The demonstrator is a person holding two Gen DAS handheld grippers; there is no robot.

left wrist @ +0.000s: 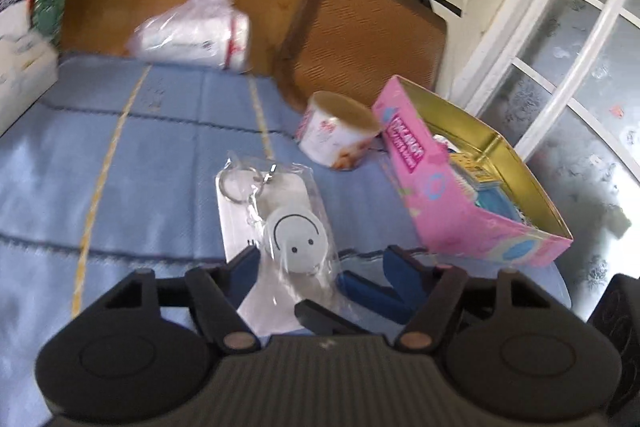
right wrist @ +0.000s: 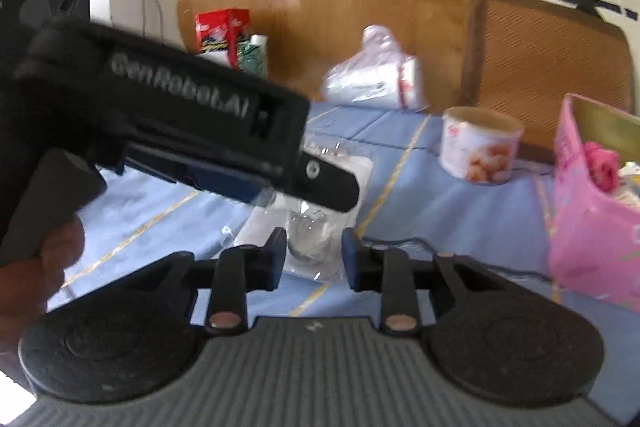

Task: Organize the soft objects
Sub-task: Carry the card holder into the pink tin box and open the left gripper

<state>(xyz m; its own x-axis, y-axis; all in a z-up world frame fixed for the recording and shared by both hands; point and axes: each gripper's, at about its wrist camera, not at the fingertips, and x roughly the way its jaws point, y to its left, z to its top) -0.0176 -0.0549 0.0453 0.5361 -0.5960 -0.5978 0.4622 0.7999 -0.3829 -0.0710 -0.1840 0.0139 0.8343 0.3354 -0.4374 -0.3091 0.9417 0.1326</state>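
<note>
A white smiley-face keychain (left wrist: 295, 233) lies sealed in a clear plastic bag (left wrist: 240, 211) with a white card, on the blue tablecloth (left wrist: 140, 167). My left gripper (left wrist: 320, 261) stands over it with jaws apart, one pad on each side of the bag and the right pad clear of it. In the right wrist view it crosses in from the left above the bag (right wrist: 340, 167). My right gripper (right wrist: 314, 247) has the crumpled near end of the bag filling the gap between its pads. Its blue fingers (left wrist: 372, 293) show just beside the left gripper's right pad.
An open pink box (left wrist: 460, 211) with a gold inside holds small items at the table's right edge. A white printed tub (left wrist: 340, 135) stands beside it. A wrapped white bundle (left wrist: 196, 35) and cartons (left wrist: 24, 27) sit at the back. A brown chair (left wrist: 368, 39) stands behind the table.
</note>
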